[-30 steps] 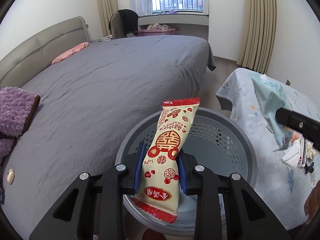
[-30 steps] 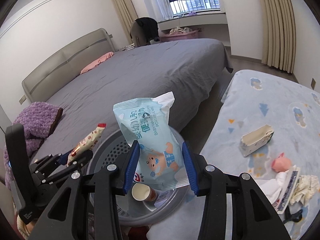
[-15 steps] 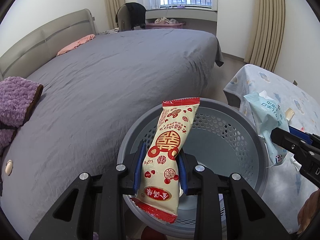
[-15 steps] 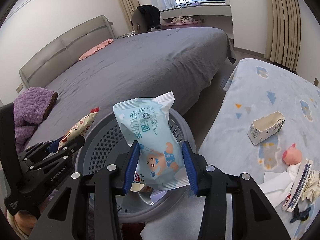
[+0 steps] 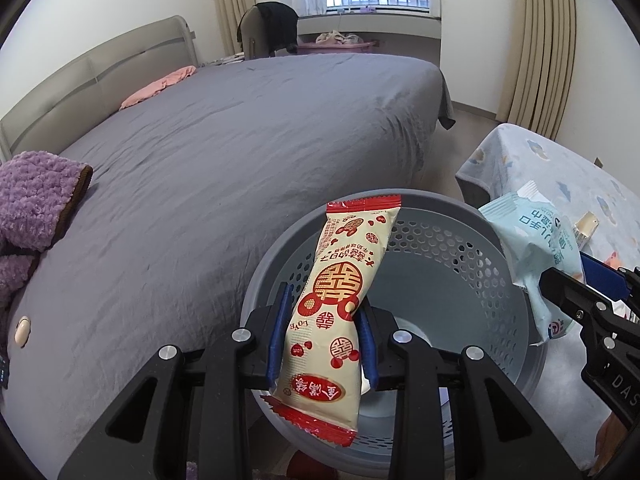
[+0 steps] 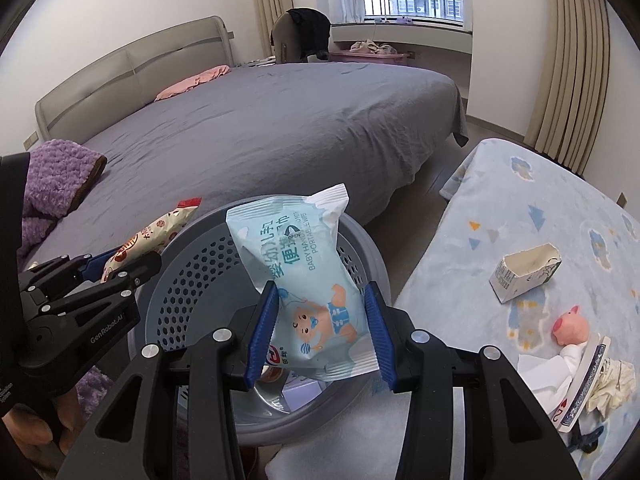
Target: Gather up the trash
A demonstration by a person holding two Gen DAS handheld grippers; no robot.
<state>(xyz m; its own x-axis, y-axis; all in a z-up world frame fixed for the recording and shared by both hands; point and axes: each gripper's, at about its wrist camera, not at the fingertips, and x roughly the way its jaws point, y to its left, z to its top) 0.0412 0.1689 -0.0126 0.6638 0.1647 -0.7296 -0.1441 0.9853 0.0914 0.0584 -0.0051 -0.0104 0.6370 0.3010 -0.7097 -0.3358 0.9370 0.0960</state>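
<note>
Fingers (image 5: pixel 280 332) of both grippers pinch wrappers, snack packet (image 5: pixel 340 292) and baby-wipes pack (image 6: pixel 308 292), above the grey basket (image 6: pixel 192 276); next, probably, release.

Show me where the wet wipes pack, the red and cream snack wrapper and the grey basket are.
wet wipes pack (image 6: pixel 316 300): right wrist view, printed front.
snack wrapper (image 5: pixel 340 284): left wrist view, round red emblem.
grey basket (image 5: pixel 440 236): left wrist view, perforated inner wall.

Purple blanket (image 5: pixel 38 196) and pink pillow (image 5: pixel 158 88) lie on grey bed (image 5: pixel 248 136).
</note>
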